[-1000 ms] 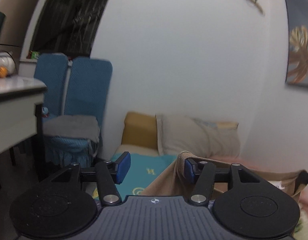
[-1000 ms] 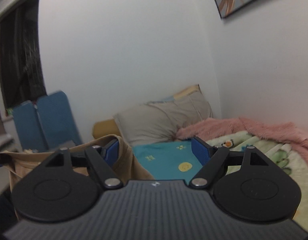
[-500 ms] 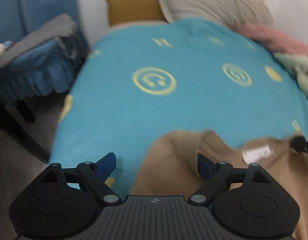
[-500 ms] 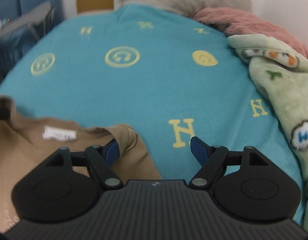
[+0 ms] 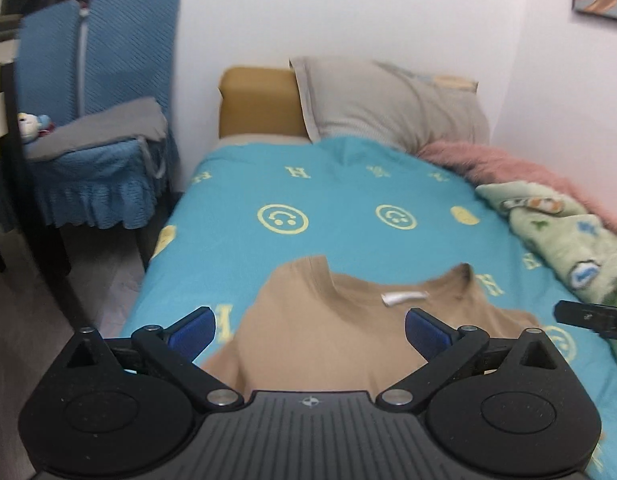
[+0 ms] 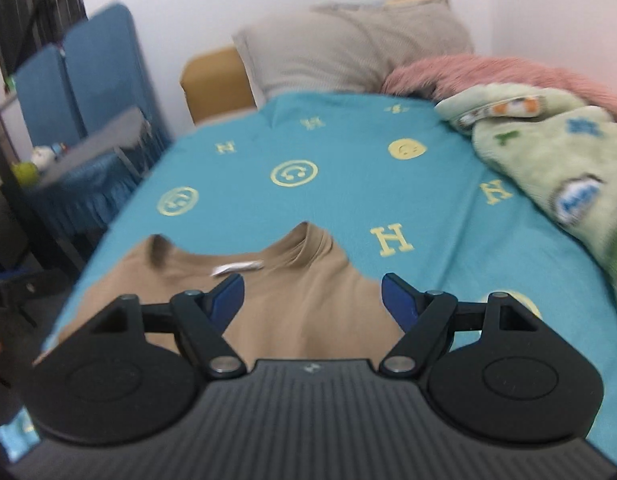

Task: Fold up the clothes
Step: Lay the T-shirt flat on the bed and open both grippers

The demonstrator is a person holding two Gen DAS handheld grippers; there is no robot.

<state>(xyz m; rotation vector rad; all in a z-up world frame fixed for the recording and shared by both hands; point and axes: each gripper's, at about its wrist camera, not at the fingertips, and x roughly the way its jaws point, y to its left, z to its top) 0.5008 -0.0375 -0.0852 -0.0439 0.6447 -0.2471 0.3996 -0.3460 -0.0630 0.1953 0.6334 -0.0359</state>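
A tan shirt is laid on a teal bedsheet, with both tongs spread wide and nothing gripped.

In the left wrist view, the left gripper (image 5: 310,330) is seen with its blue pads far apart, holding nothing; the tan shirt (image 5: 328,332) lies just ahead of and between them, collar away, a white label (image 5: 402,297) at the neck. The teal bedsheet (image 5: 348,200) with yellow smileys and letters stretches beyond, ending at a grey pillow (image 5: 392,104) and an ochre headboard (image 5: 260,100) against a white wall. A blue-covered chair (image 5: 96,120) is seen to the left, a pink furry blanket (image 5: 508,168) and a green fleece blanket (image 5: 556,232) to the right. In the right wrist view, the right gripper (image 6: 312,296) is likewise spread wide and empty, the shirt (image 6: 300,300) lying between and left of its pads, the same bedding seen ahead.
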